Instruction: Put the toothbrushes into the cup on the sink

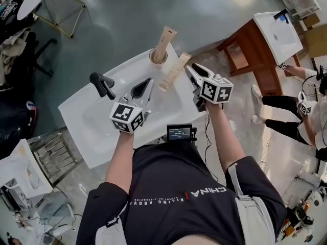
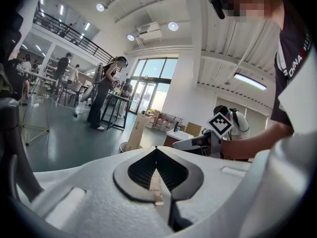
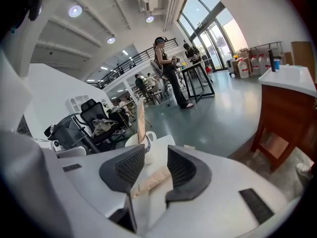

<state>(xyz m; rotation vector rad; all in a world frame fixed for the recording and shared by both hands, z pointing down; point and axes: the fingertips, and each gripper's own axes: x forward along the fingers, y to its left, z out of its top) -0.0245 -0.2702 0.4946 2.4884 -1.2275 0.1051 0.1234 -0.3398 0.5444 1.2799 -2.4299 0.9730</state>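
A white cup point(image 1: 158, 55) stands at the sink's point(image 1: 92, 119) far edge with one boxed toothbrush point(image 1: 165, 41) upright in it. A second boxed toothbrush point(image 1: 173, 71) lies flat on the sink just right of the cup. My right gripper point(image 1: 192, 71) is open, and in its own view the lying box point(image 3: 151, 180) rests between the jaws with neither pad pressing it. Beyond stand the cup point(image 3: 143, 147) and the upright box point(image 3: 141, 123). My left gripper point(image 1: 147, 83) hovers over the basin with its jaws shut point(image 2: 156, 150); only a thin pale strip shows in the slit.
A black faucet point(image 1: 102, 84) rises at the sink's left. A small screen point(image 1: 180, 132) sits at the sink's near edge. A second sink on a wooden stand point(image 1: 265, 40) and another person point(image 1: 306, 111) are to the right. Chairs and clutter fill the left.
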